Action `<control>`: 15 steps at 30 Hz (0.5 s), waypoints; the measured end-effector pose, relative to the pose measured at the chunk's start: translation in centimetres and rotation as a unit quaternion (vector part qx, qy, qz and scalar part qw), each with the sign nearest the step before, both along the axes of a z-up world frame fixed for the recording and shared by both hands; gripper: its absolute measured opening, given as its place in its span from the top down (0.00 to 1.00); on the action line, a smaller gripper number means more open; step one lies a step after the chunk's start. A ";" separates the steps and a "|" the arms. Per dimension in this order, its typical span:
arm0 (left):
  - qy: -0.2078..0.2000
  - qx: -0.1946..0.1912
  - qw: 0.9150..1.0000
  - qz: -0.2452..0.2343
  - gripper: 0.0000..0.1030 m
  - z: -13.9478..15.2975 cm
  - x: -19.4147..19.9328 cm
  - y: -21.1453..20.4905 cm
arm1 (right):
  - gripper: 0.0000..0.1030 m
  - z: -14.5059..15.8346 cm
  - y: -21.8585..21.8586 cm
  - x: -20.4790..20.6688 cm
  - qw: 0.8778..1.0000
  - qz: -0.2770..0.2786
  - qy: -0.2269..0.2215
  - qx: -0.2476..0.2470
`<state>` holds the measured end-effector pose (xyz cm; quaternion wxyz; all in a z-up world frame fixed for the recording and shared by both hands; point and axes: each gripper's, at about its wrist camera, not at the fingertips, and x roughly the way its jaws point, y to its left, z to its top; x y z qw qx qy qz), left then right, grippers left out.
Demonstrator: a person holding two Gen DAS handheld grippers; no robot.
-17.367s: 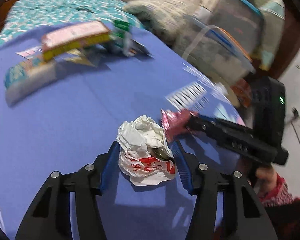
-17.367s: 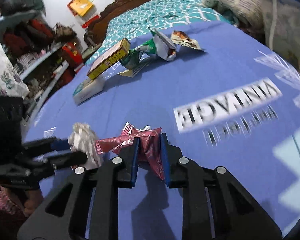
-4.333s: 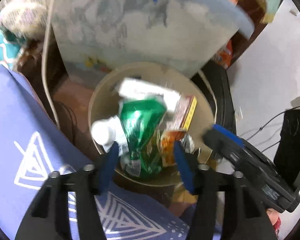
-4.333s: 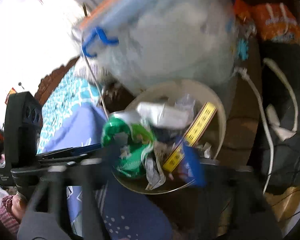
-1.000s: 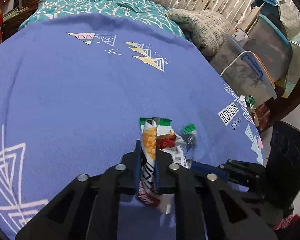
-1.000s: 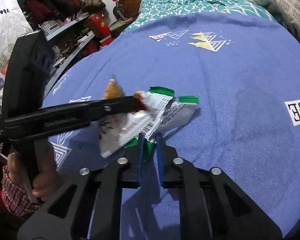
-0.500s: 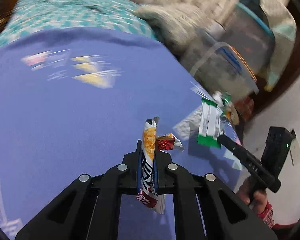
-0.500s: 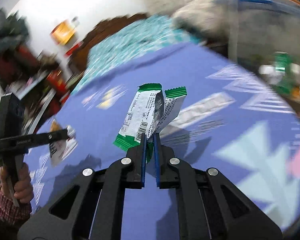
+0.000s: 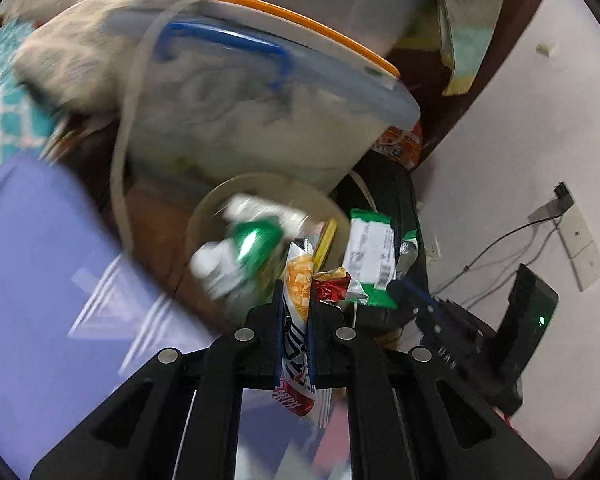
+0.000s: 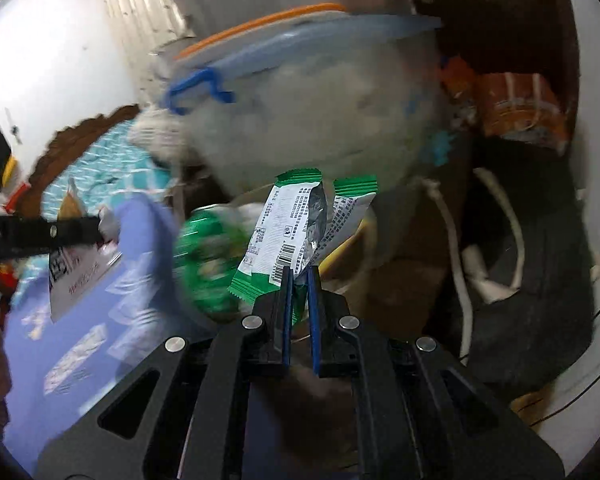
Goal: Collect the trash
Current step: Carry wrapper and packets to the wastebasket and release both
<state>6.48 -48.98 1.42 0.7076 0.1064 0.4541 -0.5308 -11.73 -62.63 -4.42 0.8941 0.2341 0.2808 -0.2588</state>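
Note:
My left gripper (image 9: 296, 292) is shut on an orange, white and red snack wrapper (image 9: 298, 280), which stands up between its blue pads. Behind it sits a round beige trash bin (image 9: 208, 216) holding a green bag (image 9: 256, 240) and other trash. My right gripper (image 10: 299, 274) is shut on a green-and-white wrapper (image 10: 288, 228), also hanging near the bin (image 10: 364, 232). The right gripper (image 9: 400, 286) shows in the left wrist view with its green-and-white wrapper (image 9: 370, 252) at the bin's right rim. In the right wrist view the left gripper (image 10: 100, 228) reaches in from the left with its wrapper (image 10: 70, 276).
A large clear storage box (image 9: 260, 120) with an orange-edged lid and blue handle stands right behind the bin. The blue cloth-covered table edge (image 9: 40, 260) lies at the left. Black bags (image 10: 540, 280), white cords and an orange packet (image 10: 516, 108) fill the floor at the right.
Both grippers swung off the blue table to the bin beside it, each still holding its wrapper. The view is blurred by the fast move.

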 end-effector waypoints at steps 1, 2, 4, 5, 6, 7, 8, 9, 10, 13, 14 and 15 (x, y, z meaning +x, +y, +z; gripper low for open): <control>-0.006 0.005 1.000 -0.004 0.92 -0.3 -0.2 -1.4 | 0.91 -0.3 -0.1 1.0 1.000 -0.002 0.007 -0.004; -0.017 0.014 1.000 -0.007 0.92 -1.0 -0.5 -3.3 | 0.91 -0.6 -0.1 1.4 1.000 -0.001 0.012 -0.007; -0.029 0.030 0.999 -0.008 0.92 -2.4 -0.6 -5.4 | 0.91 -1.3 -0.4 2.9 1.000 0.007 0.026 -0.014; -0.032 0.038 0.999 -0.007 0.92 -3.0 -0.5 -6.0 | 0.91 -1.6 -0.5 3.7 0.999 0.013 0.033 -0.017; -0.039 0.052 0.998 -0.004 0.92 -4.0 -0.4 -7.2 | 0.91 -2.0 -0.3 4.4 0.999 0.020 0.039 -0.017; -0.046 0.060 0.997 -0.001 0.92 -4.6 -0.3 -8.1 | 0.91 -2.2 0.0 4.7 0.998 0.028 0.045 -0.015; -0.056 0.069 0.996 0.002 0.90 -5.2 -0.2 -8.8 | 0.90 -2.6 -0.1 5.3 0.998 0.036 0.051 -0.011; -0.064 0.071 0.995 0.003 0.85 -5.4 -0.1 -9.2 | 0.88 -3.0 0.1 5.8 0.997 0.046 0.054 -0.008; -0.068 0.072 0.995 0.000 0.82 -5.7 -0.2 -9.7 | 0.88 -3.3 0.3 6.1 0.997 0.054 0.056 -0.007; -0.087 0.072 0.994 0.002 0.39 -5.5 -1.0 -10.4 | 0.87 -3.9 0.7 6.6 0.996 0.068 0.064 -0.008; -0.114 0.064 0.991 0.010 0.30 -5.1 -1.5 -10.2 | 0.87 -4.1 0.6 6.8 0.995 0.071 0.064 -0.006; -0.133 0.059 0.989 0.011 0.29 -4.8 -1.9 -10.1 | 0.86 -4.2 0.5 6.7 0.996 0.072 0.061 -0.004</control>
